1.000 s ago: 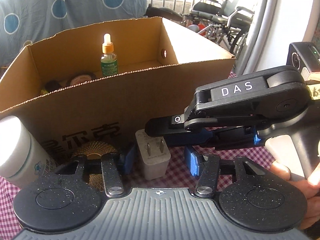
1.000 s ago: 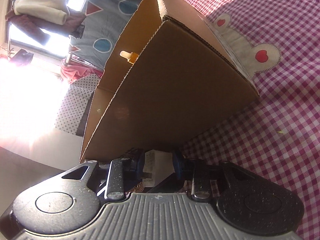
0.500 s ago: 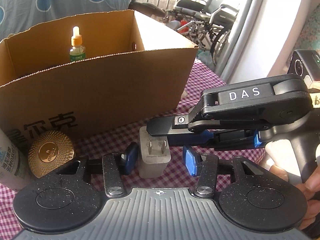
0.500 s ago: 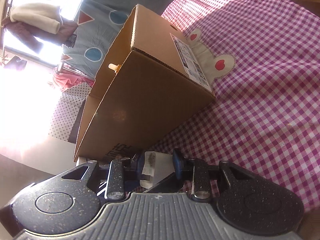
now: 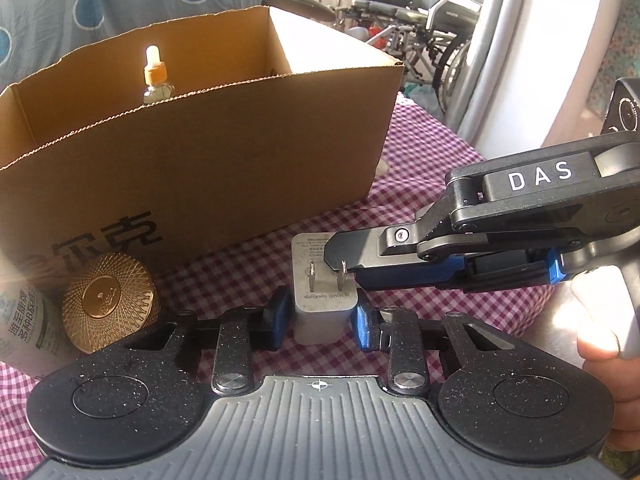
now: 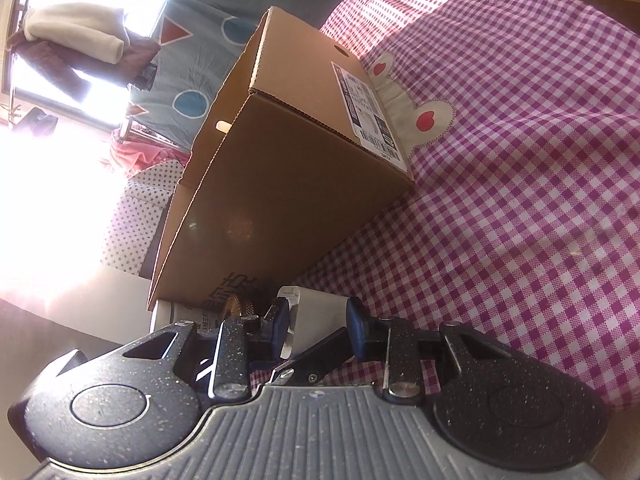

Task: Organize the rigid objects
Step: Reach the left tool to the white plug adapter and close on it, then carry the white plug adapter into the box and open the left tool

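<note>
A white charger plug [image 5: 324,312] stands on the checked cloth, prongs facing up towards me. My left gripper [image 5: 320,322] has a blue pad against each side of it, and its jaws are closing. From the right comes my right gripper [image 5: 348,268], held by a person's hand [image 5: 608,380], its fingers clamped over the plug's prong face and back. In the right wrist view the charger [image 6: 316,312] sits between the right gripper's [image 6: 316,320] pads. The open cardboard box [image 5: 200,168] stands just behind, with a dropper bottle [image 5: 156,80] upright inside.
A round gold tin [image 5: 108,300] and a white labelled bottle [image 5: 24,320] rest against the box front at the left. The pink checked cloth [image 6: 520,200] runs on to the right of the box [image 6: 288,184]. Wheelchairs [image 5: 420,12] stand beyond the table's far edge.
The left jaws have narrowed from wide apart until the pads meet the charger. Both grippers and the charger have drawn back from the box front. The right grip is unchanged.
</note>
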`<state>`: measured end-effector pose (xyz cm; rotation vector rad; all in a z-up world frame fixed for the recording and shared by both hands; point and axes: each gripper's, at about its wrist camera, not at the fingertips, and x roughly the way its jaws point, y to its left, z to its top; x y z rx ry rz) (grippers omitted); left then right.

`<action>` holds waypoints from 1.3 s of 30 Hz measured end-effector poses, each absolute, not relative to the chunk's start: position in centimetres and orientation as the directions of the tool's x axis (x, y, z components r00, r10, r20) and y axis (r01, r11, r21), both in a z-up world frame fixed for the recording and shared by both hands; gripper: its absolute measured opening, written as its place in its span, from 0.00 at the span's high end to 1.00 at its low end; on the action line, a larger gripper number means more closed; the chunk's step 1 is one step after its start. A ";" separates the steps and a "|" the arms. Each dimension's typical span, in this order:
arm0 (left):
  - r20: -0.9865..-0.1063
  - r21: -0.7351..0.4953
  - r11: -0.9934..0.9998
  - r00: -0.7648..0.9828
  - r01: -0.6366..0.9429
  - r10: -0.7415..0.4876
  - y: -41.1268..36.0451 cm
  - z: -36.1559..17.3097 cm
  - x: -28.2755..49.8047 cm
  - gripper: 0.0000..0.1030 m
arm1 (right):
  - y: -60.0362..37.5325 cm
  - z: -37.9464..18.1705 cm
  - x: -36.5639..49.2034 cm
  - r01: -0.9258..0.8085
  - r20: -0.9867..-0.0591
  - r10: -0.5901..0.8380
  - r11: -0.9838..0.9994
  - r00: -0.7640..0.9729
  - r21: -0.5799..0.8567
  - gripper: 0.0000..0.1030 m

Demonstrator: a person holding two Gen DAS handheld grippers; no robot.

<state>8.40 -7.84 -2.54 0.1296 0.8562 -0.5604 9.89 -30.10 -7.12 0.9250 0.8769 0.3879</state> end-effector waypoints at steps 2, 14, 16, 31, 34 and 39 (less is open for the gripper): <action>-0.742 -0.110 0.853 0.529 0.509 -0.412 -7.8 -2.5 8.3 0.74 | -29.9 -7.1 10.0 0.063 -0.478 0.639 0.559 0.603 0.827 0.67; -0.704 -0.085 0.855 0.576 0.511 -0.415 -7.6 -0.7 7.0 0.75 | -30.0 -5.6 9.0 0.042 -0.450 0.638 0.548 0.625 0.835 0.66; -0.687 -0.075 0.855 0.595 0.513 -0.418 -7.4 0.4 6.5 0.75 | -30.0 -4.5 8.6 0.024 -0.434 0.637 0.546 0.637 0.837 0.66; -0.526 -0.060 0.875 0.730 0.480 -0.436 -6.4 10.2 9.7 0.75 | -29.0 8.2 12.5 -0.251 -0.320 0.644 0.634 0.694 0.731 0.66; -0.549 -0.093 0.883 0.716 0.460 -0.431 -6.7 10.3 13.0 0.75 | -28.9 9.1 15.6 -0.256 -0.350 0.642 0.658 0.682 0.708 0.66; -0.620 -0.186 0.893 0.656 0.409 -0.430 -6.8 8.9 18.8 0.75 | -28.8 8.9 22.2 -0.241 -0.454 0.625 0.719 0.635 0.652 0.66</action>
